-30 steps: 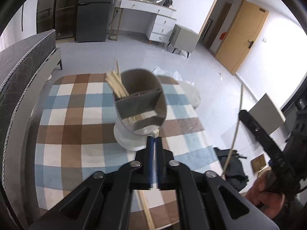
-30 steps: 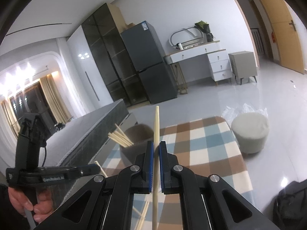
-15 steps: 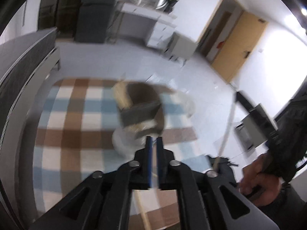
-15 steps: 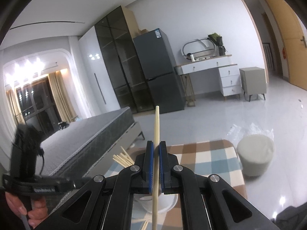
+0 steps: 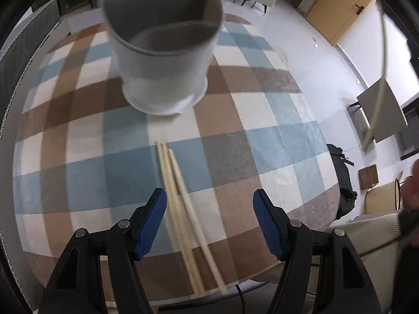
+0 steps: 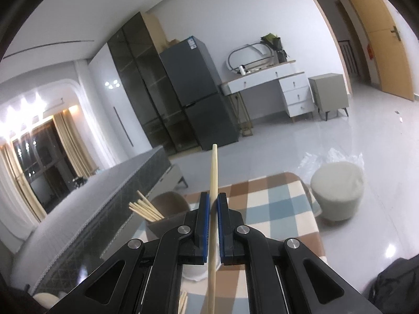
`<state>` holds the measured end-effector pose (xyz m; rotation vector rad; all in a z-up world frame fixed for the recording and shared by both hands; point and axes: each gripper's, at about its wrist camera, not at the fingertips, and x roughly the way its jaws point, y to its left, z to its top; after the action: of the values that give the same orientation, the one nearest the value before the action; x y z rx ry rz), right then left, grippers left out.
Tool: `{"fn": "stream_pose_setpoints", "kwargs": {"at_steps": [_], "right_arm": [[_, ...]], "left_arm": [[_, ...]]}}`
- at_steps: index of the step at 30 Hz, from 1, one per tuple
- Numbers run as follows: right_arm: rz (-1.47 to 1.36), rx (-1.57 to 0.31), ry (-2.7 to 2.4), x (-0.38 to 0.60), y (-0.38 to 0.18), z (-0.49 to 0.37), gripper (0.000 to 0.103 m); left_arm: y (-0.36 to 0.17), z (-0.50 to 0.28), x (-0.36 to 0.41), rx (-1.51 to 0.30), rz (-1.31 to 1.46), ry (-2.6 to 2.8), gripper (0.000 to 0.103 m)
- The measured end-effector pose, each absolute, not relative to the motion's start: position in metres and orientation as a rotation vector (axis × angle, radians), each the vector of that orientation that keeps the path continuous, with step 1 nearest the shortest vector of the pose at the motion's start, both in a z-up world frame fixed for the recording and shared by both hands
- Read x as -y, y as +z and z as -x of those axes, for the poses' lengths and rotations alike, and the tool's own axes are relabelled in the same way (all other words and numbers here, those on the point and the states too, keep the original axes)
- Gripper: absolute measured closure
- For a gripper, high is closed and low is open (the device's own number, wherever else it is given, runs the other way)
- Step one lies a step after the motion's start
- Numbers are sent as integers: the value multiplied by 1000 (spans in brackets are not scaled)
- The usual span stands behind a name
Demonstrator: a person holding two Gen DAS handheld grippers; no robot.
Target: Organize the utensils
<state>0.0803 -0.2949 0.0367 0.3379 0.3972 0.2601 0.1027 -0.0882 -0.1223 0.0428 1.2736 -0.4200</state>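
Opening up over the loose chopsticks (image 5: 183, 209): your left gripper (image 5: 209, 217) points steeply down at the checked tablecloth (image 5: 78, 170), jaws spreading, nothing pinched yet. The sticks lie between the two blue pads but off centre, close by the left pad (image 5: 153, 219) and well clear of the right one.

Key relation: the sticks' long axis runs away from you toward the holder (image 5: 162, 44), roughly along the gripper's pointing line and across its closing direction. That's the right way round for a pinch across the bundle. They look like three, side by side and touching, slightly fanned at the near end. I'd shift a bit toward the left pad's side to centre them before closing, otherwise one may roll out.

The left hand is clearly the nearer one for this pick. The holder stands upright just beyond the far tips, with more chopsticks already leaning in its rear compartment and the near compartment looking empty.

Your right gripper (image 6: 213, 225) is clamped on a single chopstick (image 6: 213, 183), which stands up through the pads, off the table. From that view the holder (image 6: 167, 209) sits below and left of the jaws.
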Motion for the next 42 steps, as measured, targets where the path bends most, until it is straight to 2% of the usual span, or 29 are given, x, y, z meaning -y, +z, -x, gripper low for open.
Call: {"fn": "stream_pose_setpoints", "kwargs": {"at_steps": [3, 4, 6, 10, 22, 28, 34, 42], "right_arm": [[-364, -392, 273, 300, 40, -78, 98], [-370, -392, 274, 302, 41, -79, 98], [-391, -390, 279, 304, 42, -79, 98], [-430, -389, 287, 311, 44, -79, 98], [-507, -389, 291, 324, 49, -78, 98], [-525, -386, 291, 326, 50, -77, 98], [-528, -386, 298, 325, 52, -76, 98], [-533, -387, 290, 324, 51, -76, 98]], "left_arm": [[-132, -97, 99, -1308, -47, -431, 41], [-135, -97, 100, -1317, -53, -416, 49], [-142, -97, 99, -1338, -45, -388, 52], [-154, -95, 93, -1401, -2, -339, 52], [-154, -99, 78, -1432, 73, -293, 52], [-140, -92, 88, -1395, 55, -336, 52], [-160, -91, 86, -1464, 63, -302, 52], [-160, -97, 93, -1449, 12, -298, 52]]}}
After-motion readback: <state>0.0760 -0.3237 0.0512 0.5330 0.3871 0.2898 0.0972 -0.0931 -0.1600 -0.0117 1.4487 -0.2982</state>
